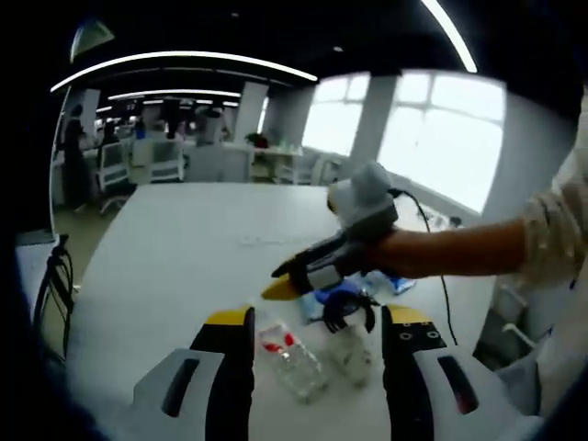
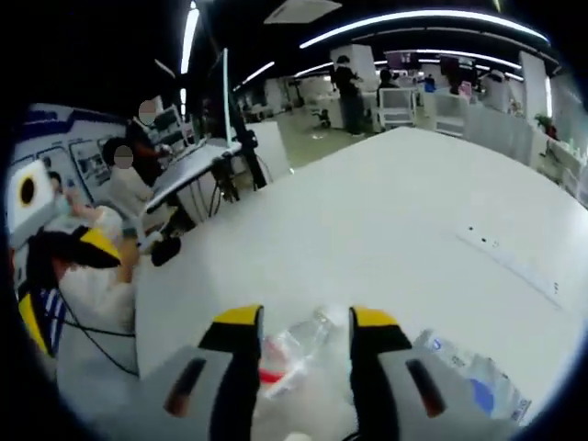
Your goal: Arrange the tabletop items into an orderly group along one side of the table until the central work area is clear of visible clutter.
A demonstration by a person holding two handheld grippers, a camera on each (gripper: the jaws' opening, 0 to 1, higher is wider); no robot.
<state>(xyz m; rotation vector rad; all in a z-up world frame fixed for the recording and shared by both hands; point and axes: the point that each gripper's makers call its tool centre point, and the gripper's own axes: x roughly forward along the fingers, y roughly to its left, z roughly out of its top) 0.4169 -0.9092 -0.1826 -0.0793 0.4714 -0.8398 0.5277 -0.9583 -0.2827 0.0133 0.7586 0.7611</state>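
A clear plastic bottle (image 1: 292, 360) with a red label lies on the white table (image 1: 184, 248), in the wide gap between my left gripper's (image 1: 319, 318) open jaws. Beside it sit a second clear item (image 1: 349, 356) and a black and blue object (image 1: 345, 305). My right gripper (image 1: 283, 288), held by a hand, hovers just beyond the bottle with its yellow tips pointing left. In the right gripper view the bottle (image 2: 287, 354) shows between my right gripper's (image 2: 305, 318) parted jaws, and no pad is seen pressing on it. A blue and white packet (image 2: 469, 378) lies to the right.
The table (image 2: 386, 211) stretches far ahead. A cable (image 1: 430, 230) runs along its right side near the windows. Chairs and desks (image 1: 165, 161) stand at the far end. A monitor stand (image 2: 207, 161) and seated people are off the table's left edge.
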